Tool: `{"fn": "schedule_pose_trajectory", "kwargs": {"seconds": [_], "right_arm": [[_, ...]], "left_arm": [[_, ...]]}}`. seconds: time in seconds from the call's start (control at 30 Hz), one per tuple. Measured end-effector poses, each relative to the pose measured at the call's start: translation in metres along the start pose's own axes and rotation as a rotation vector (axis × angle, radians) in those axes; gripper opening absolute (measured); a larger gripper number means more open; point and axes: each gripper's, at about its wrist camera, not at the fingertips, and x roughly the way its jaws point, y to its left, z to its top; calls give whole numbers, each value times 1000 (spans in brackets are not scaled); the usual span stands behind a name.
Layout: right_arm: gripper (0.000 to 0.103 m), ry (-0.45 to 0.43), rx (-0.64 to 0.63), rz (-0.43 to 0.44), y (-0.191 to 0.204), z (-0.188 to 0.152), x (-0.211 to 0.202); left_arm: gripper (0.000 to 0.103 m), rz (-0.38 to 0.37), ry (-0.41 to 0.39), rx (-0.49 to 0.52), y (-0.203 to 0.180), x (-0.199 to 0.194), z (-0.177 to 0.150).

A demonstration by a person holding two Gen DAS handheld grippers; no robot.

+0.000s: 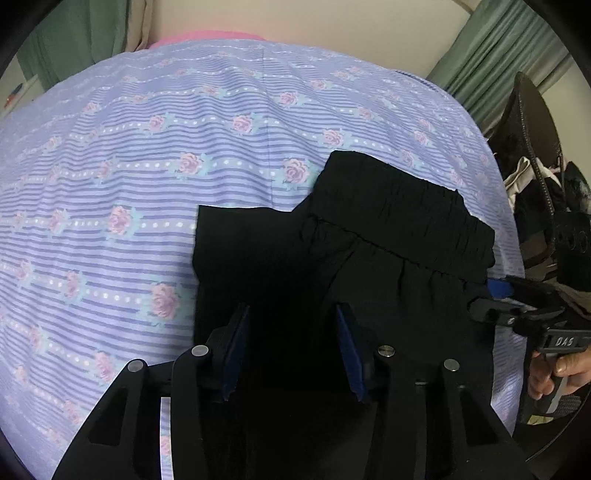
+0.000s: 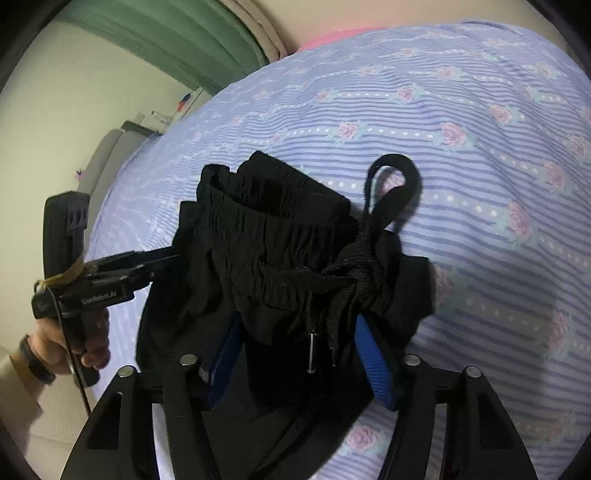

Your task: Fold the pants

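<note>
Black elastic-waist pants (image 1: 332, 266) folded on lilac striped rose-print bedsheet (image 1: 110, 184). Left gripper (image 1: 291, 347) and right gripper (image 2: 295, 354) both spread apart over fabric, waistband end; prob. squaring stack. Drawstring loop (image 2: 395, 184) hangs loose.

A lilac bedsheet (image 1: 155, 155) striped in darker purple, with rows of white dots and pink roses on pale blue leaves, covers the bed and fills most of both views. A strip of pink fabric (image 1: 207, 36) shows at its far edge. Behind rises a plain cream wall (image 1: 295, 18). Green pleated curtains (image 1: 495, 55) hang at the right of the left wrist view, and another green curtain (image 2: 173, 40) arcs across the top left of the right wrist view. A grey piece of furniture (image 2: 107, 155) stands beside the bed. Light is soft and even.
</note>
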Motion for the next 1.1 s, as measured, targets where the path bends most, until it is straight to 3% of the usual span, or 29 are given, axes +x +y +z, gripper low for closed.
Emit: {"fn": "schedule_pose_trajectory", "kwargs": {"seconds": [0.17, 0.2, 0.3, 0.37, 0.5, 0.67, 0.87, 0.93, 1.1], "right_arm": [[59, 4, 3, -9, 1, -3, 13], [44, 5, -5, 5, 4, -3, 16], [23, 21, -72, 10, 11, -4, 16], [19, 3, -103, 15, 14, -5, 9], [17, -30, -145, 30, 21, -7, -5], [16, -27, -190, 100, 31, -12, -16], [16, -57, -303, 205, 62, -20, -37], [16, -30, -301, 217, 62, -22, -31], [16, 84, -130, 163, 23, -15, 12]], "left_arm": [[46, -3, 27, 21, -5, 18, -1], [49, 1, 36, 18, -4, 22, 0], [44, 14, 5, 0, -3, 22, 5], [32, -3, -11, -18, -4, 22, 3], [14, 2, -24, 27, -16, 18, -10], [12, 19, -69, 19, -17, -16, -29], [12, 97, -105, 56, -29, -67, -54], [12, 106, -88, 37, -24, -62, -57], [12, 117, -58, -17, -17, -13, -50]]}}
